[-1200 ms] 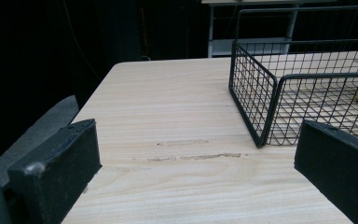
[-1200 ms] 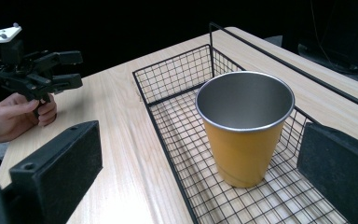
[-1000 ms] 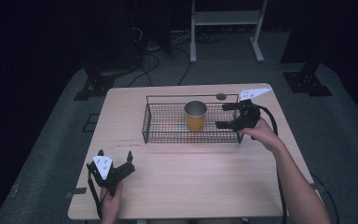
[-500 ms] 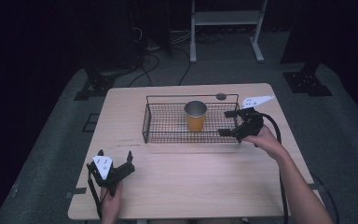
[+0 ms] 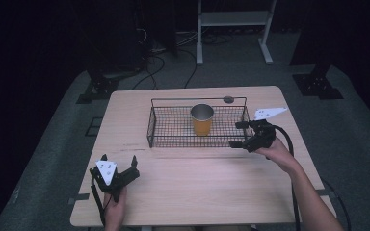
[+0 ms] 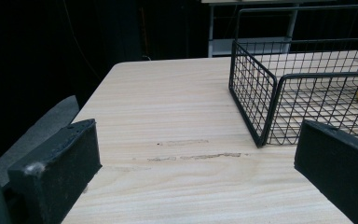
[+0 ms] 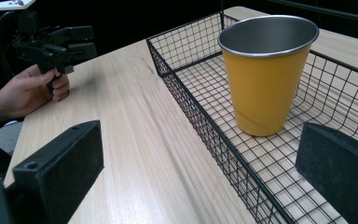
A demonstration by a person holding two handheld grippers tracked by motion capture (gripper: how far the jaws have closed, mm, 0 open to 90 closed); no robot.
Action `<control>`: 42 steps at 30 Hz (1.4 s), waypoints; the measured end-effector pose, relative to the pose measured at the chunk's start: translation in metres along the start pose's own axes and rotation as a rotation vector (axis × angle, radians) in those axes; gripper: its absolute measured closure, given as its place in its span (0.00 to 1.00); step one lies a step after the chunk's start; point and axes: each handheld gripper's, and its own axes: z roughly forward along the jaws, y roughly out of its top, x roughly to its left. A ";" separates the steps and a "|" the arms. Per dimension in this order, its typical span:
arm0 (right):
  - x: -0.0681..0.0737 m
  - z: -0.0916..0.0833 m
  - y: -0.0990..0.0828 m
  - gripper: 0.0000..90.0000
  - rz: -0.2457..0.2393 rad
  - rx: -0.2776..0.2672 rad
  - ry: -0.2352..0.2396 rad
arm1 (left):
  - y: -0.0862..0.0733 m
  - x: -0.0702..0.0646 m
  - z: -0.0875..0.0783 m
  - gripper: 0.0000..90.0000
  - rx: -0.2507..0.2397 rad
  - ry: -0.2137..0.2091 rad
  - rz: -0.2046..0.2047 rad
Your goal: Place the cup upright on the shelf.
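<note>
A yellow cup (image 5: 202, 120) with a metal inside stands upright in a black wire basket (image 5: 173, 140) at the middle of the wooden table (image 5: 197, 183). My right gripper (image 5: 237, 134) is open at the basket's near right corner, jaws pointing left along its front wall, holding nothing. The right gripper view looks past its own gripper (image 7: 196, 163) at the cup (image 7: 265, 79) inside the basket (image 7: 191, 116). My left gripper (image 5: 119, 161) rests open and empty near the table's front left. In its own view the left gripper (image 6: 196, 154) faces the basket's corner (image 6: 261, 107).
A small dark round thing (image 5: 228, 99) lies on the table just behind the basket. In the right gripper view a hand (image 7: 32, 88) holds the left gripper (image 7: 51, 42) far off. Beyond the table are a white rack (image 5: 231, 19), cables and dark floor.
My right gripper has moved from the basket's right end toward the near side, to its front right corner. The left gripper, cup and basket have stayed put.
</note>
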 end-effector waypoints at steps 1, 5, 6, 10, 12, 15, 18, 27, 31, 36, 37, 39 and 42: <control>0.000 0.000 -0.001 0.00 0.000 0.004 0.000 | 0.000 0.000 0.000 0.00 0.000 0.000 0.000; 0.003 -0.002 -0.007 0.00 0.004 0.007 0.002 | 0.000 0.000 0.000 0.00 -0.001 0.000 -0.001; 0.003 -0.003 -0.008 0.00 0.002 0.003 0.000 | 0.000 0.000 0.000 0.00 -0.001 -0.001 0.000; 0.006 -0.005 -0.012 0.00 0.002 -0.001 -0.004 | 0.000 0.000 0.000 0.00 0.001 -0.001 0.002; 0.007 -0.007 -0.014 0.00 0.005 0.001 -0.004 | 0.000 0.000 0.000 0.00 0.002 0.000 0.003; 0.009 -0.008 -0.017 0.00 0.004 0.004 -0.002 | 0.000 0.000 0.000 0.00 0.002 -0.001 0.006; 0.012 -0.010 -0.021 0.00 0.000 0.001 -0.007 | 0.000 0.000 0.000 0.00 0.002 -0.001 0.006; 0.016 -0.016 -0.034 0.00 0.007 0.001 -0.024 | 0.000 0.000 0.000 0.00 0.002 0.000 0.006; 0.019 -0.019 -0.039 0.00 0.008 -0.003 -0.029 | 0.000 0.000 0.000 0.00 0.001 0.000 0.007; 0.023 -0.022 -0.045 0.00 0.010 -0.001 -0.032 | 0.000 0.000 0.000 0.00 0.002 0.000 0.008; 0.023 -0.022 -0.045 0.00 0.010 -0.001 -0.032 | 0.000 0.000 0.000 0.00 0.002 0.000 0.008; 0.025 -0.023 -0.049 0.00 0.013 -0.001 -0.032 | 0.000 -0.001 0.000 0.00 0.002 0.000 0.009; 0.027 -0.023 -0.053 0.00 0.013 0.000 -0.034 | 0.000 -0.001 0.000 0.00 0.002 0.001 0.010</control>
